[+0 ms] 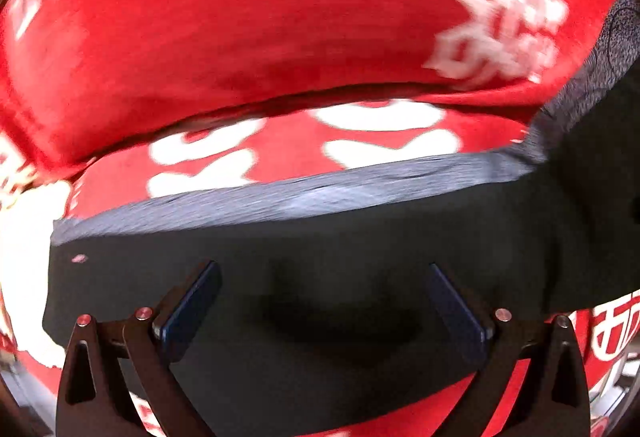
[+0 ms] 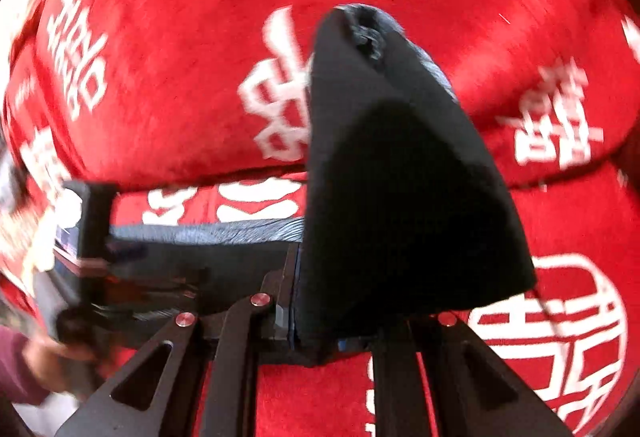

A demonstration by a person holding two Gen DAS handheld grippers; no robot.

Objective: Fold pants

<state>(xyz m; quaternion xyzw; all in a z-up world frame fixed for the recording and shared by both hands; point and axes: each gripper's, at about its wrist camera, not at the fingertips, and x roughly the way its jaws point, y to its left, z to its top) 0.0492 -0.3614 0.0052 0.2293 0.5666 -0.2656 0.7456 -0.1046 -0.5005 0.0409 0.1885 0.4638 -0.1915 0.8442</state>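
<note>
Right gripper (image 2: pixel 320 317) clamped tight on a bunched fold of the pants (image 2: pixel 400 177), cloth lifted off the surface in a dark peaked cone that hides the right-hand finger; grey ribbed band visible at the peak. Left gripper (image 1: pixel 322 297) jaws spread wide, nothing between the blue pads (image 1: pixel 192 305), hovering just over the flat part of the pants (image 1: pixel 320 237). In the right wrist view the left gripper (image 2: pixel 92 249) sits at the far left beside a maroon sleeve (image 2: pixel 20 365), blurred. Pants: black matte fabric, lying as a long flat strip with a grey heathered ribbed edge along the far side. Under it a red cloth (image 1: pixel 240 17) with white printed characters and lettering, soft fuzzy nap, covers the whole surface; a rounded fold or step crosses it behind the pants. Room edges too dark and blurred to read
</note>
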